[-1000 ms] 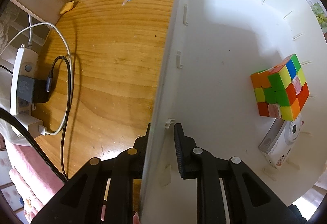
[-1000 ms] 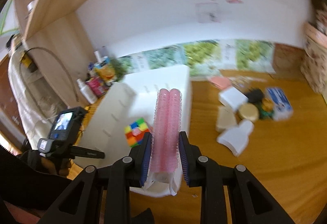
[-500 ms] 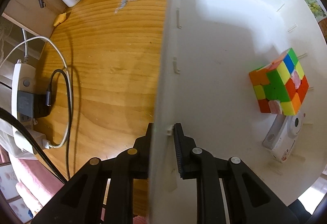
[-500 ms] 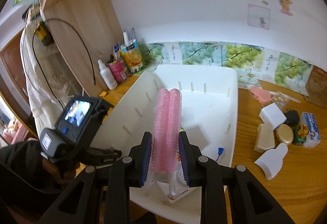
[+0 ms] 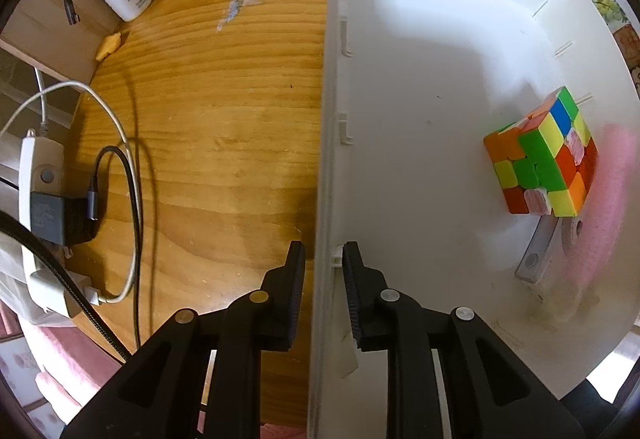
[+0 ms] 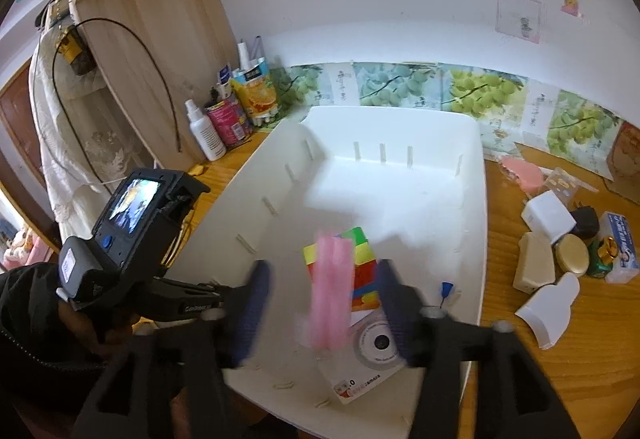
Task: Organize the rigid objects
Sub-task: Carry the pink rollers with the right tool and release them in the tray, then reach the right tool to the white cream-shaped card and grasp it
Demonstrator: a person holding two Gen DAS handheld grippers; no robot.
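The right gripper (image 6: pixel 324 303) jaws are opening, releasing the light, soft-looking pink roller (image 6: pixel 332 291) at centre frame; the left gripper (image 5: pixel 323 263) jaws straddle the stiff bin wall (image 5: pixel 326 159), contact unclear.

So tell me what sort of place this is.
Probably a home desk in a bedroom or study: a wooden tabletop against a white wall, grape-print paper along its back edge, a power strip with chargers, and toiletry bottles beside a wooden cabinet.
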